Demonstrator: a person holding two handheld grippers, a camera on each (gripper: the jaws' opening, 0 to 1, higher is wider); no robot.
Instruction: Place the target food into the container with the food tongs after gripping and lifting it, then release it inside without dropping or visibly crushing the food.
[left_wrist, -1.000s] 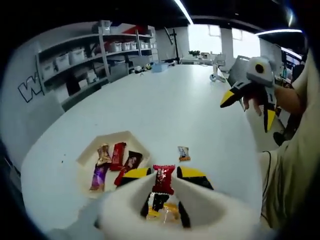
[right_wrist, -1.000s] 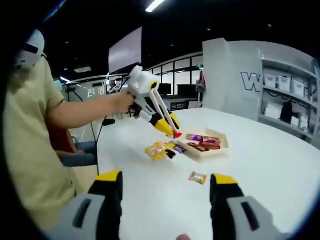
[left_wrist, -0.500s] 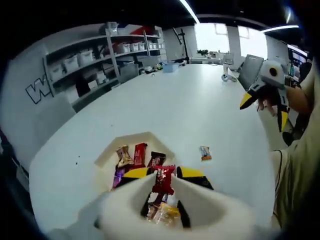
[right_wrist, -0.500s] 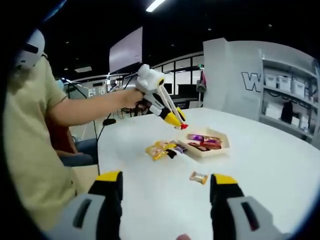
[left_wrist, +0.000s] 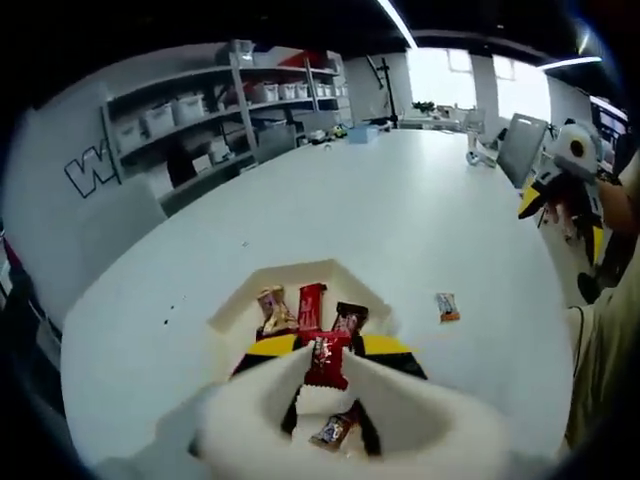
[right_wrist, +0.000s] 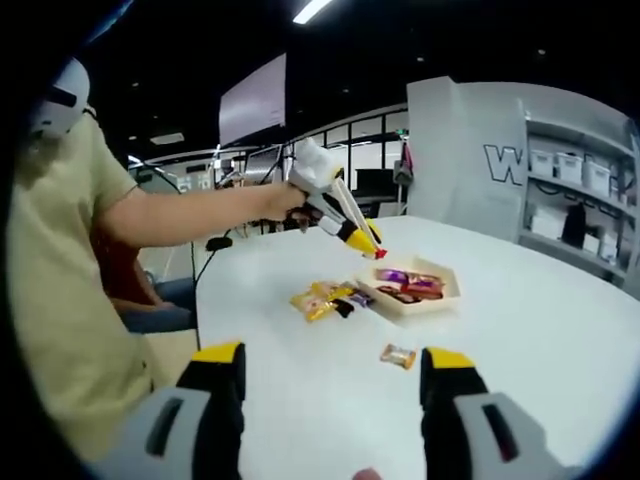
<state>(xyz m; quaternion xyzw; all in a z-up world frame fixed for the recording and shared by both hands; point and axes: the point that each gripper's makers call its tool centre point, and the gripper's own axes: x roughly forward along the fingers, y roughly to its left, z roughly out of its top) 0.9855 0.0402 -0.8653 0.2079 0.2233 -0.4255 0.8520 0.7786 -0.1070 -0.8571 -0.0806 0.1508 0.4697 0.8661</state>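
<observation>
My left gripper (left_wrist: 326, 346) is shut on a red wrapped snack bar (left_wrist: 325, 362), held in the air. In the right gripper view this left gripper (right_wrist: 372, 246) hangs with the red bar (right_wrist: 380, 254) above the near left end of the cream hexagonal tray (right_wrist: 446, 290). The tray (left_wrist: 232, 306) lies just beyond the yellow jaw tips and holds several wrapped snacks (left_wrist: 310, 305). My right gripper (right_wrist: 333, 362) stands open low over the table with nothing between its jaws; from the left gripper view I see it (left_wrist: 565, 178) far right, in a hand.
A pile of yellow and orange snack packs (right_wrist: 322, 298) lies left of the tray. One small loose snack (right_wrist: 397, 355) lies on the white table (right_wrist: 560, 330) nearer my right gripper, also visible as the loose snack (left_wrist: 446, 306). Shelves (left_wrist: 190, 120) stand beyond the table.
My left gripper has carried the red bar from above the snack pile toward the tray. The right gripper has stayed still and open.
</observation>
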